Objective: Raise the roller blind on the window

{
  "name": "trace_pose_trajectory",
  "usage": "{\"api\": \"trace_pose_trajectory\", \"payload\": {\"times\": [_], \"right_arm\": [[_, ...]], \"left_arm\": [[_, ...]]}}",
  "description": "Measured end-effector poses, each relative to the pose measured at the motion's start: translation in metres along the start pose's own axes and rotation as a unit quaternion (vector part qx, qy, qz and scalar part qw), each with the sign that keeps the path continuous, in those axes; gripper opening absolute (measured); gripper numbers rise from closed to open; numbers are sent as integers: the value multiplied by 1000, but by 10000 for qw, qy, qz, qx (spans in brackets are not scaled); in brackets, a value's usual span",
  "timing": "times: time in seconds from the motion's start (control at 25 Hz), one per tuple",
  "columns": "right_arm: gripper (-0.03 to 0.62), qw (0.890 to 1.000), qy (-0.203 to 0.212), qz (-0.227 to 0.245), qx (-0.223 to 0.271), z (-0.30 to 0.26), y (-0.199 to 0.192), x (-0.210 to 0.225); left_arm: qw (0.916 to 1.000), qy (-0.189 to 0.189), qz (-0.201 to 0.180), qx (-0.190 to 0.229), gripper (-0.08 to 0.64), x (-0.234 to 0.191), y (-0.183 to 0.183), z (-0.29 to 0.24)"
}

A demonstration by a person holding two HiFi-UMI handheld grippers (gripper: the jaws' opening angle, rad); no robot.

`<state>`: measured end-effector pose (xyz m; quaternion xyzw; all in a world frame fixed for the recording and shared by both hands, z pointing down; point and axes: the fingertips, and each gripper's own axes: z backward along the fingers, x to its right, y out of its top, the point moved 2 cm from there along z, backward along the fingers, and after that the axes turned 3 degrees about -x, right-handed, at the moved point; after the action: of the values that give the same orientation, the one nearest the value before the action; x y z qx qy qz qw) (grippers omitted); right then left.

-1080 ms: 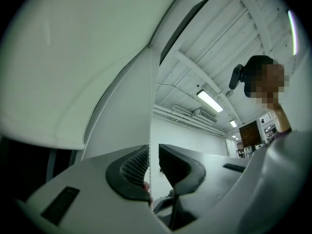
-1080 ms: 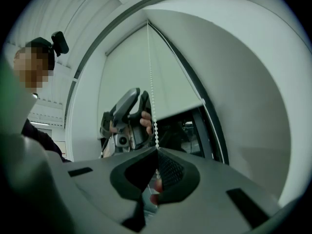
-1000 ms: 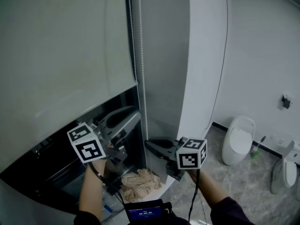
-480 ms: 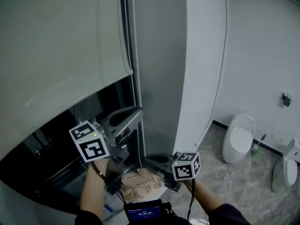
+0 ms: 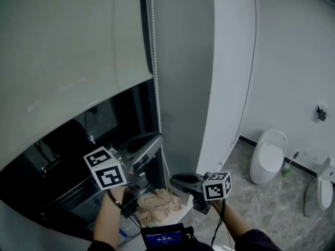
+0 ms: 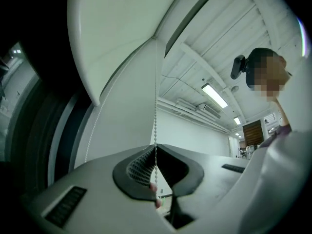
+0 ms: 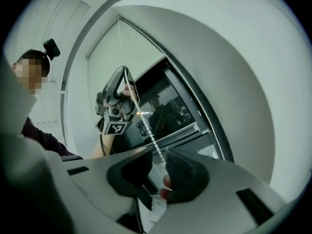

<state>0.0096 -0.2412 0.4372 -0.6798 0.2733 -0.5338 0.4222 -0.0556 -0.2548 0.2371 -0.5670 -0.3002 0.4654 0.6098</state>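
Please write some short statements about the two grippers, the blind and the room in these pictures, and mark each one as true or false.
1. The left gripper has its fingers closed on the bead chain. True.
2. The right gripper clamps the bead chain. False: its fingers have just been opening and stand apart, with the chain passing between them.
3. The roller blind covers the whole window. False: dark glass shows below its lower edge.
4. A toilet stands on the floor at the right of the head view. True.
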Motion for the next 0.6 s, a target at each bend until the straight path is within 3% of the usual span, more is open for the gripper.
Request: {"api": "trace_pose_trajectory", "payload": {"times": [0.16, 0.32, 0.48, 0.6], "right_arm": [[89, 9975, 22, 243, 657, 19, 63, -10], [89, 9880, 142, 858, 1280, 30, 140, -47], [89, 9753, 377, 1493, 1587, 22, 206, -89], [89, 9679, 506, 1818, 1661, -1, 235, -106]], "left_arm": [[9998, 103, -152, -93, 18, -2, -6, 3], [9993, 140, -184, -281, 18, 4, -30, 5], [9987, 127, 7, -492, 18, -2, -64, 7], [9976, 131, 276, -615, 18, -23, -97, 17]]}}
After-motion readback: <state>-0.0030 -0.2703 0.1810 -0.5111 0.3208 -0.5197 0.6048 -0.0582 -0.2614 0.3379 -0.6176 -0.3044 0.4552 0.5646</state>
